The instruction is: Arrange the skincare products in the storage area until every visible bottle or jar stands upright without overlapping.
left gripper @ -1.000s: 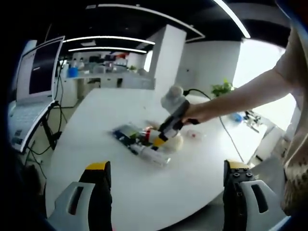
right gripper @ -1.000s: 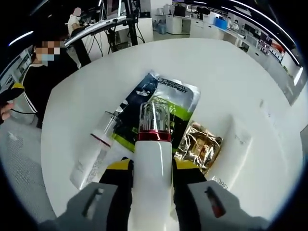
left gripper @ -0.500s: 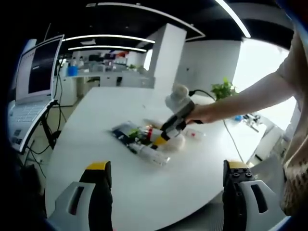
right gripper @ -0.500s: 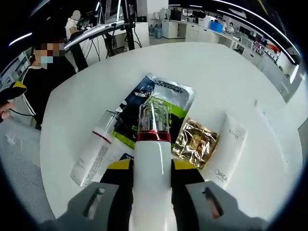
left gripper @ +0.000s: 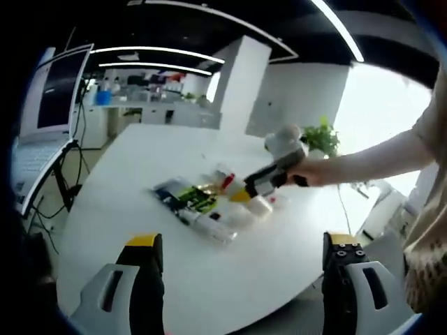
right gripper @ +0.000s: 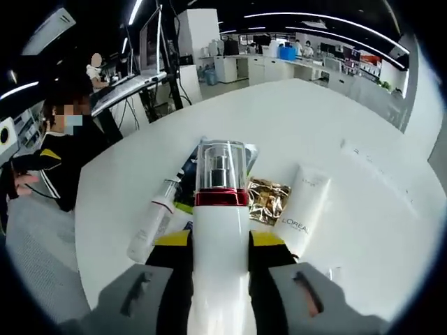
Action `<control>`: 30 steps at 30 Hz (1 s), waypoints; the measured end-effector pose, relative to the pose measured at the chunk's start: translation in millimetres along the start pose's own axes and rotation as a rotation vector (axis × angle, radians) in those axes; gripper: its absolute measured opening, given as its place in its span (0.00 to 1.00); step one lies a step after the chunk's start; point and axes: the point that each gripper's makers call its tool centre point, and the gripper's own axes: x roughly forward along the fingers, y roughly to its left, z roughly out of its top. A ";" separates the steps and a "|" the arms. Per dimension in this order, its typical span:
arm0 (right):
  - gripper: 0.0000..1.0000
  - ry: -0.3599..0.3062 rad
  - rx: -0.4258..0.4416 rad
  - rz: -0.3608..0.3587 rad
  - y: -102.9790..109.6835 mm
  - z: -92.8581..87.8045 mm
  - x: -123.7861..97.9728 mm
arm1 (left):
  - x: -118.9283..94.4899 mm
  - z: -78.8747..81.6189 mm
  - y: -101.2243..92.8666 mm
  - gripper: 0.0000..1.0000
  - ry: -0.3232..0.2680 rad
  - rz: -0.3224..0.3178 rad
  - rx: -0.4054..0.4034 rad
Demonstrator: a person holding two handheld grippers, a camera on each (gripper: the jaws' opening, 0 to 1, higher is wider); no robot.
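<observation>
R gripper (right gripper: 220, 244) pinching white pump bottle (right gripper: 221, 230) btwn its 2 fingers; L gripper (left gripper: 237, 279) spread, idle. Risk: slick bottle slips, or topples the tube (right gripper: 302, 209) lying beyond fingertips.

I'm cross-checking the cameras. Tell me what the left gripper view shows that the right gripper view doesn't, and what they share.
Left gripper view alone: the open left tool, a monitor, a potted plant. Right gripper view alone: the lettering on a lying white tube, a gold sachet, a seated person. Shared: the white table, the product pile, and the right tool clamping a pump bottle.
</observation>
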 end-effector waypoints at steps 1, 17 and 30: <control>0.29 -0.030 0.005 -0.006 0.1 2.6 -5.5 | 1.1 2.0 -3.2 0.93 -0.003 -0.005 0.006; 0.29 -0.291 0.127 0.075 28.1 27.9 -81.3 | 18.8 27.8 -52.5 0.91 -0.006 -0.169 -0.015; 0.29 -0.455 0.122 0.286 86.4 53.2 -143.5 | 45.4 32.7 -114.3 0.79 0.074 -0.471 0.094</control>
